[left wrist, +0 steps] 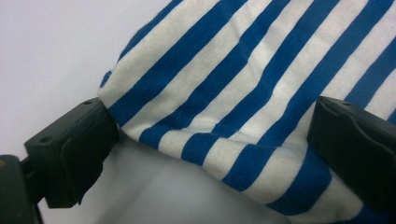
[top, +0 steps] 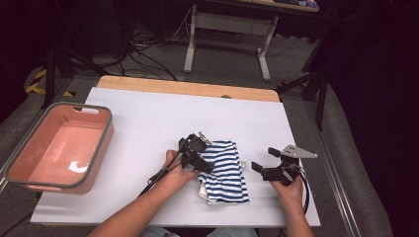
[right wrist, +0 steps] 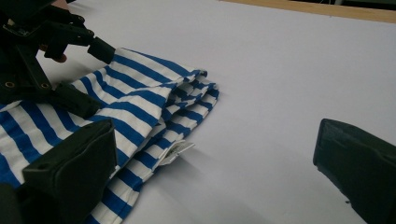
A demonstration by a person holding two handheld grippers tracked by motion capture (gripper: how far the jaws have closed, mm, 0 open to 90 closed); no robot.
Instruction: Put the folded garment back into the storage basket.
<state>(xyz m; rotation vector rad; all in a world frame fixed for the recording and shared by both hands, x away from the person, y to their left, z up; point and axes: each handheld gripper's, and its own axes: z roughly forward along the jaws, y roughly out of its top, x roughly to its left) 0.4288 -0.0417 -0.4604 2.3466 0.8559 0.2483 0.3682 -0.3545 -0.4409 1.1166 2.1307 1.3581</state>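
A folded blue-and-white striped shirt (top: pixel 225 173) lies on the white desk (top: pixel 148 123), near its front edge and a little right of the middle, between a person's two hands. The left claw (top: pixel 202 157) sits at the shirt's left edge, held in the left hand (top: pixel 177 170); in the left gripper view its jaws stand wide apart, one beside the folded corner of the cloth (left wrist: pixel 233 93) and the other over the stripes, with nothing clamped between them. The right claw (top: pixel 264 159) rests just to the right of the shirt, held by the right hand (top: pixel 290 187), a grey three-cornered plate on top of it. In the right gripper view its jaws also stand wide apart and hold nothing; one is at the shirt's (right wrist: pixel 140 102) near edge, the other over bare desk, and a small white label (right wrist: pixel 176 150) sticks out from the folds. The left claw (right wrist: pixel 77 70) shows farther off in that view, on the cloth. A pink bin (top: pixel 59 145) with a grey rim sits at the desk's left edge, well apart from the shirt.
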